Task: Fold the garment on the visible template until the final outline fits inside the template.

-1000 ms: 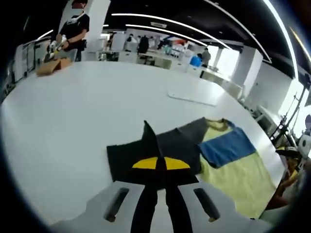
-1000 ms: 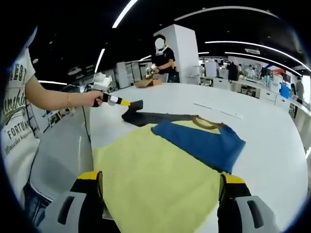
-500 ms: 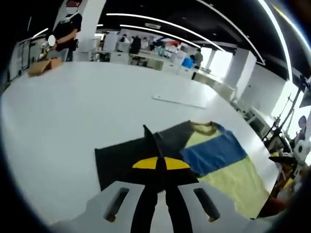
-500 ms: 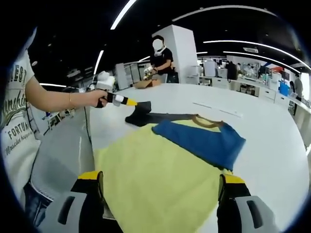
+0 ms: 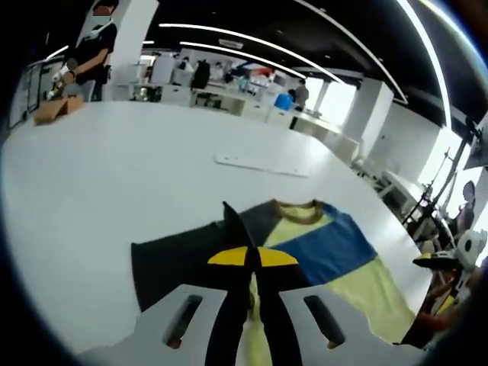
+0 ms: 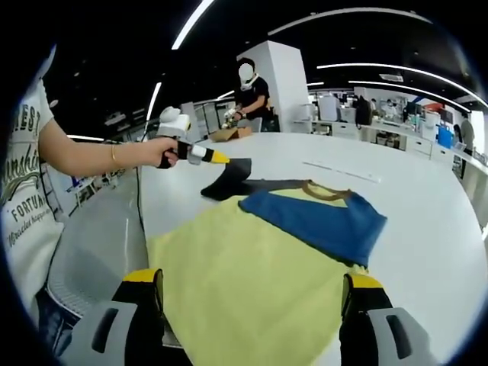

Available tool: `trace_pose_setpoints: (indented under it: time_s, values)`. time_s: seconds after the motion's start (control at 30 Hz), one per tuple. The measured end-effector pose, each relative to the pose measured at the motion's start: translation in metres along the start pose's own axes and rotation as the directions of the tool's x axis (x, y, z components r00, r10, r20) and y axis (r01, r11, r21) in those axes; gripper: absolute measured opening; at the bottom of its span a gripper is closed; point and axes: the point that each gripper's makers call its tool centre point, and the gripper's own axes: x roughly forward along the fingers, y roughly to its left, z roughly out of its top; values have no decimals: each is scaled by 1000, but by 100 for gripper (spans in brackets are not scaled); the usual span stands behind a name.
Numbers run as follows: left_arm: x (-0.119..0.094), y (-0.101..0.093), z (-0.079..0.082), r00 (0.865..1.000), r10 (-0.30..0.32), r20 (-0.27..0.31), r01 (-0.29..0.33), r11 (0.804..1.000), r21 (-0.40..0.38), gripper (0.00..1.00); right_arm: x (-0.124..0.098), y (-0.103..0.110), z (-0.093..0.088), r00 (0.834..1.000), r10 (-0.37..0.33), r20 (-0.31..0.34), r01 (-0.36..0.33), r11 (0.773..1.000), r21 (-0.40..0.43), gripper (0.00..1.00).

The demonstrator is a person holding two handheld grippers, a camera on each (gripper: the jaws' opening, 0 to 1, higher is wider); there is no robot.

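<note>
A yellow T-shirt (image 6: 252, 267) lies flat on the white table (image 5: 99, 175). Its blue sleeve (image 6: 320, 217) is folded across the chest, below the brown collar (image 6: 324, 191). My left gripper (image 5: 252, 255) is shut on the dark grey sleeve (image 5: 171, 255) and holds a peak of the cloth up off the table. In the right gripper view the left gripper (image 6: 221, 158) pinches the dark sleeve (image 6: 232, 179) at the shirt's far left corner. My right gripper (image 6: 248, 305) hangs open over the near yellow hem, its jaws wide apart with nothing between them.
A flat white sheet (image 5: 263, 164) lies on the table beyond the shirt. The person's arm (image 6: 84, 156) reaches in from the left. Another person (image 6: 248, 91) stands at the far end beside a cardboard box (image 6: 229, 133). Desks and pillars fill the background.
My left gripper has carried the pinched dark sleeve toward the shirt's body, lifting it a little higher. The right gripper has stayed open in place.
</note>
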Motion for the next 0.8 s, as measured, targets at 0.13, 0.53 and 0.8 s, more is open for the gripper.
trace_pose_setpoints:
  time_s: [0.13, 0.53, 0.8]
  values:
    - [7, -10, 3, 1000, -20, 2, 20, 1000, -3, 0, 0, 0, -3, 1000, 0, -8, 0, 1000, 1, 96]
    - [29, -50, 6, 995, -98, -10, 99, 995, 18, 0, 0, 5, -5, 1000, 23, -3, -23, 1000, 8, 99]
    - [39, -80, 5, 987, -158, -27, 159, 987, 25, 0, -3, 2, -6, 1000, 14, -1, -14, 1000, 14, 99]
